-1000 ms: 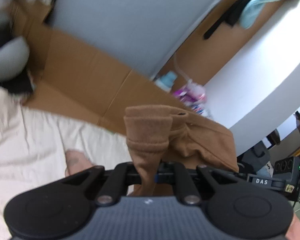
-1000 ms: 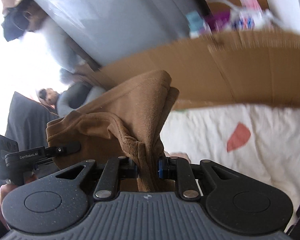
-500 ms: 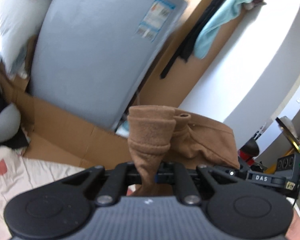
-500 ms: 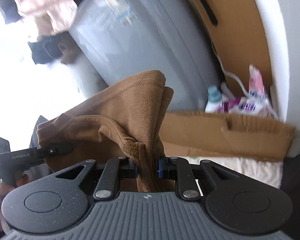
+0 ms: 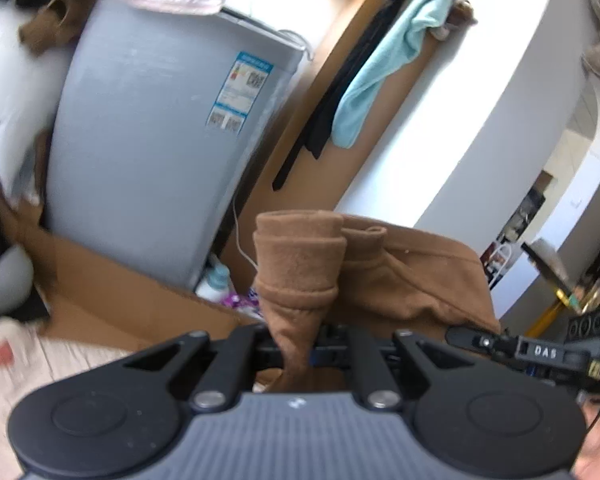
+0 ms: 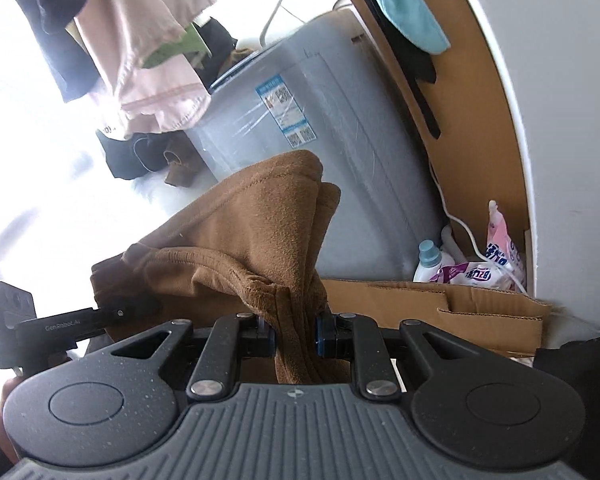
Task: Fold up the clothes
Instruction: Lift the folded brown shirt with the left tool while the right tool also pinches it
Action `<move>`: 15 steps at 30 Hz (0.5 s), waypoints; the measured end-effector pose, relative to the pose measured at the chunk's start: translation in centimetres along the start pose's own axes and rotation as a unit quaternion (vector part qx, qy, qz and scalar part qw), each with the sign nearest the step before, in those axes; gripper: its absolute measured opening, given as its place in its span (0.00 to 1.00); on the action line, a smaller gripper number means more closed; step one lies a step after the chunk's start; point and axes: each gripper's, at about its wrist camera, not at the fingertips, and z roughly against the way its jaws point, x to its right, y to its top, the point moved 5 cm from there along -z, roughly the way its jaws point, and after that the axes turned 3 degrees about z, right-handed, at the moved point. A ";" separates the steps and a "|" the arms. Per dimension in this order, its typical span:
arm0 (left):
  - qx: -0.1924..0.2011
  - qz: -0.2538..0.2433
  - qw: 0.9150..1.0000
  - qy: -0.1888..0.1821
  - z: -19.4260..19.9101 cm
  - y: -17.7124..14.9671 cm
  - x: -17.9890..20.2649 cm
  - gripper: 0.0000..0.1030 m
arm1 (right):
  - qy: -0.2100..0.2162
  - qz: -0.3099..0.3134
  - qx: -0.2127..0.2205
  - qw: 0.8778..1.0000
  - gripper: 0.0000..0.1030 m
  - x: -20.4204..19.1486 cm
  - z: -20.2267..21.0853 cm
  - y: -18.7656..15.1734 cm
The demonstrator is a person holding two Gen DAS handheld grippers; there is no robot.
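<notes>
A brown fleece garment (image 5: 300,264) hangs in the air between both grippers. My left gripper (image 5: 298,346) is shut on a bunched, cuffed edge of it, which stands up between the jaws. My right gripper (image 6: 296,334) is shut on another gathered edge of the same brown garment (image 6: 260,232). The cloth stretches from one gripper to the other: the right gripper's tip (image 5: 484,342) shows at the right of the left wrist view, the left gripper's tip (image 6: 116,312) at the left of the right wrist view. The garment's lower part is hidden below the grippers.
A grey washing machine (image 5: 156,152) stands ahead, with flattened cardboard (image 5: 112,300) at its foot. Detergent bottle and bags (image 6: 468,264) sit in the corner by a white wall (image 5: 480,120). A teal towel (image 5: 384,64) and hanging clothes (image 6: 140,48) are above. Patterned bedding (image 5: 8,356) lies low left.
Both grippers have risen with the brown garment; the bedding and cardboard have dropped toward the bottom of both views, and the washing machine's top and hanging clothes have come into sight.
</notes>
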 end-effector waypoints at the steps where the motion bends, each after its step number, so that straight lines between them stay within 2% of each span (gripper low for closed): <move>1: -0.002 0.002 1.000 0.004 0.1 -0.5 0.2 0.07 | 0.000 0.000 0.001 1.000 0.16 -0.1 0.5 -0.3; 8: -0.017 -0.016 1.000 -0.002 1.3 -4.1 2.3 0.07 | -0.018 -0.006 -0.005 1.000 0.16 0.3 4.2 -3.2; 15: -0.031 -0.024 0.999 -0.014 0.4 -6.6 4.1 0.07 | -0.029 -0.008 -0.002 1.000 0.16 1.7 7.3 -5.6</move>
